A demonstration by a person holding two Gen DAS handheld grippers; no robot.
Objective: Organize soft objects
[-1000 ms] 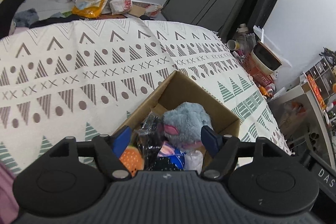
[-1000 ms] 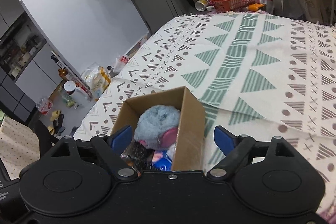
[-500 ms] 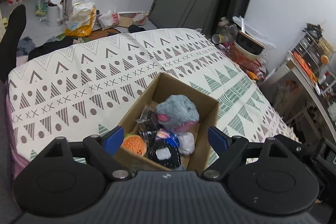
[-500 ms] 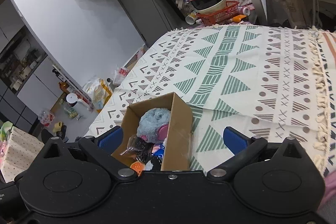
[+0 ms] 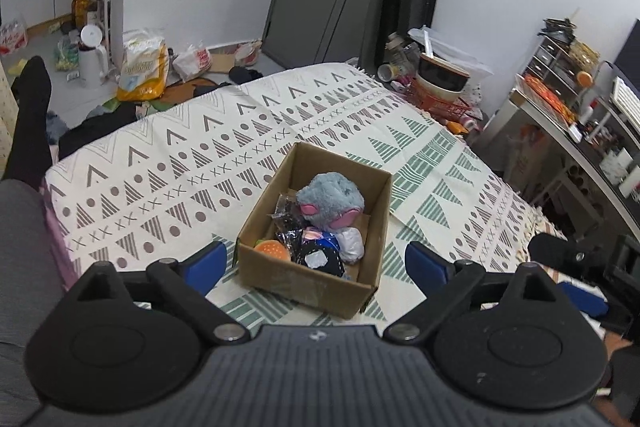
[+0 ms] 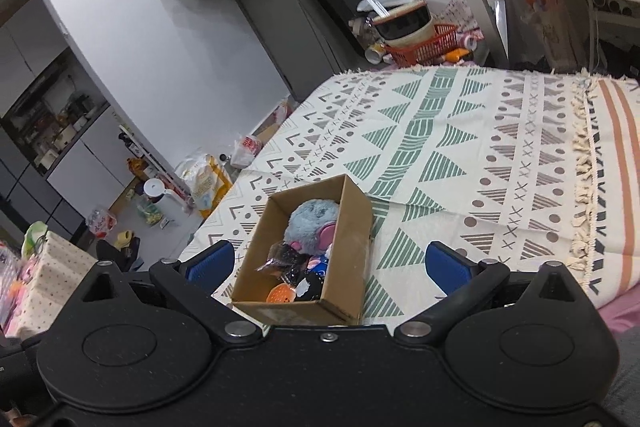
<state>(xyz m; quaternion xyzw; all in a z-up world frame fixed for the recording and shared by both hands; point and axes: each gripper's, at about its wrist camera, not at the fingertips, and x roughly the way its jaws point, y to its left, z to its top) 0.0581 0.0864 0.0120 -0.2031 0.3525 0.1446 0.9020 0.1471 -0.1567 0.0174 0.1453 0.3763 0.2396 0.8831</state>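
An open brown cardboard box point(image 5: 308, 281) on the patterned blanket point(image 5: 168, 163) holds a grey plush toy point(image 5: 330, 201) and small soft items. Both the left gripper point(image 5: 314, 261) and right gripper point(image 6: 328, 265) hang released and empty above it.

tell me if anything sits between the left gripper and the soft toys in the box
Nothing visible does. The left gripper, jaws open and empty, hangs above the near end of the open-topped cardboard box. The grey plush and orange burger toy lie uncovered inside.
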